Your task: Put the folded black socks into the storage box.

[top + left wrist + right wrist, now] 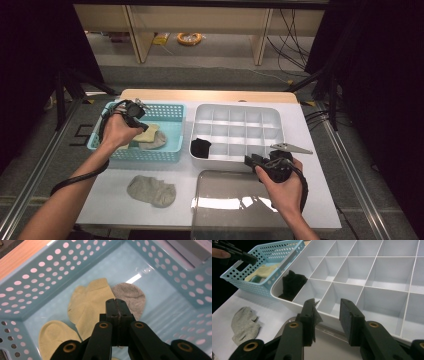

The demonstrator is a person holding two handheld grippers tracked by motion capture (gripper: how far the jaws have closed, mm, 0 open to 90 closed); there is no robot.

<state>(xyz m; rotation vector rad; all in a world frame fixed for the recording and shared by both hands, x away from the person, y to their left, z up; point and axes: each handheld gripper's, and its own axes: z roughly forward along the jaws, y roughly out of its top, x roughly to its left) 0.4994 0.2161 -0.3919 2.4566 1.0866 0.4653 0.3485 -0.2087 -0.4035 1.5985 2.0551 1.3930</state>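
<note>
Hovering closed left tongs [117,305] over soft, light yellow sock [90,303] in far-left basket [30,282], needing a pinched fold; idling right tongs [327,312] open.

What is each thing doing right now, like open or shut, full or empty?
Left tool: shut, holding nothing, above the basket.
Right tool: open, empty.
Blue basket: holds yellow socks and a grey sock.
White divided tray: one black sock in a corner compartment; the others look empty.
Grey sock on table: lying loose.
</note>
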